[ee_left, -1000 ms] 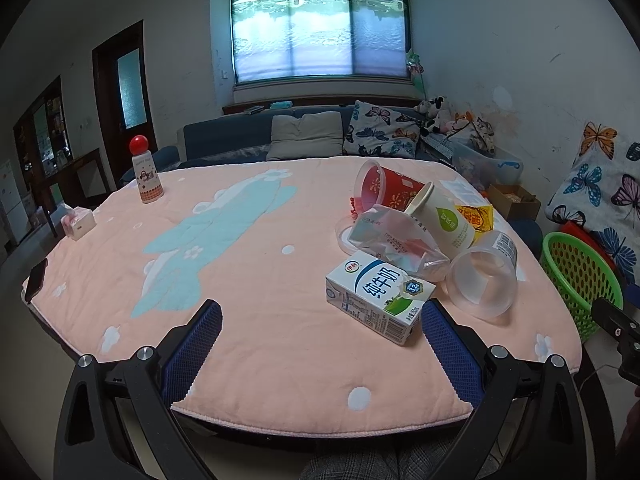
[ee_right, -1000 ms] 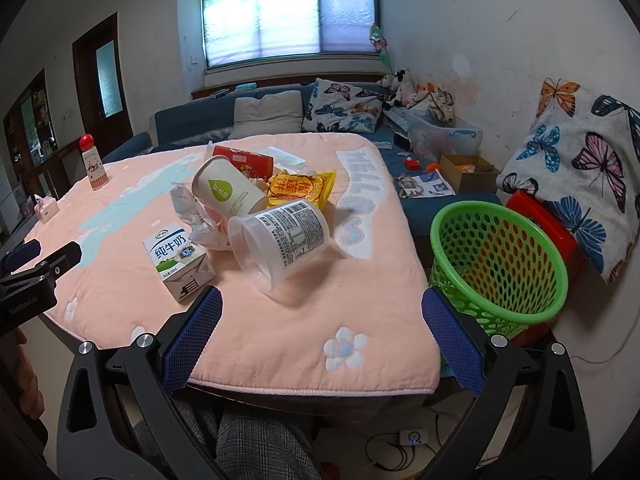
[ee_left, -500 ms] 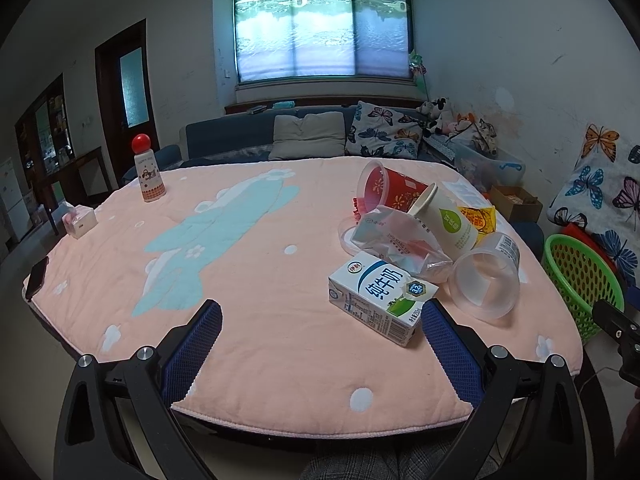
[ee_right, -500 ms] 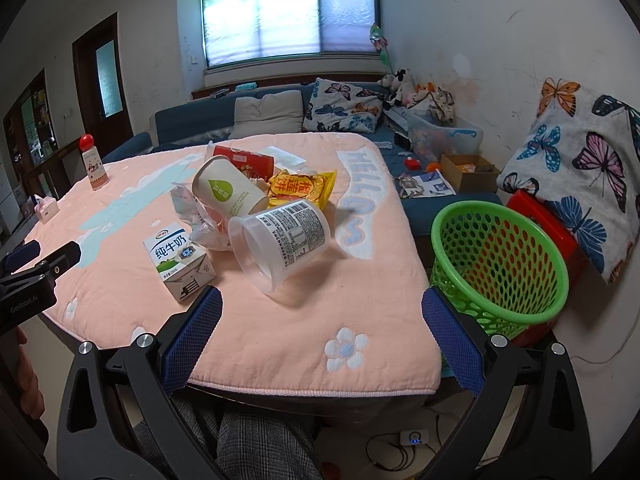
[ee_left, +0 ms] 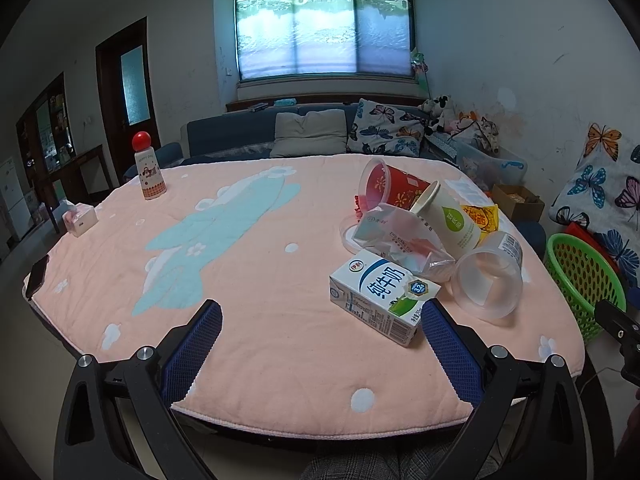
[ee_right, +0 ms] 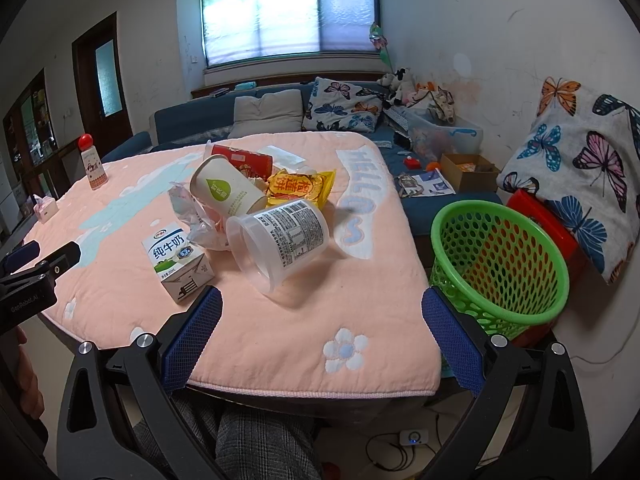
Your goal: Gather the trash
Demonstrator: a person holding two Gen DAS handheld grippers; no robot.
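Pink-covered table [ee_left: 256, 320] carries the trash near its right edge. Milk carton [ee_left: 382, 296] lies just ahead of the left gripper [ee_left: 320, 344] — jaws wide apart, empty, slightly nearer than before. Right gripper [ee_right: 320, 344] also gapes — clear tub [ee_right: 280, 240] lies on its side ahead; green basket [ee_right: 500, 268] stands beside the table.

pink quilted tabletop [ee_left: 256, 332] with pale blue shapes and white dots; white-and-blue milk carton [ee_left: 380, 295] with green; red cup [ee_left: 394, 191]; yellow snack packet [ee_right: 301, 186]; green perforated basket [ee_right: 498, 264]; butterfly-print cushion [ee_right: 586, 160].
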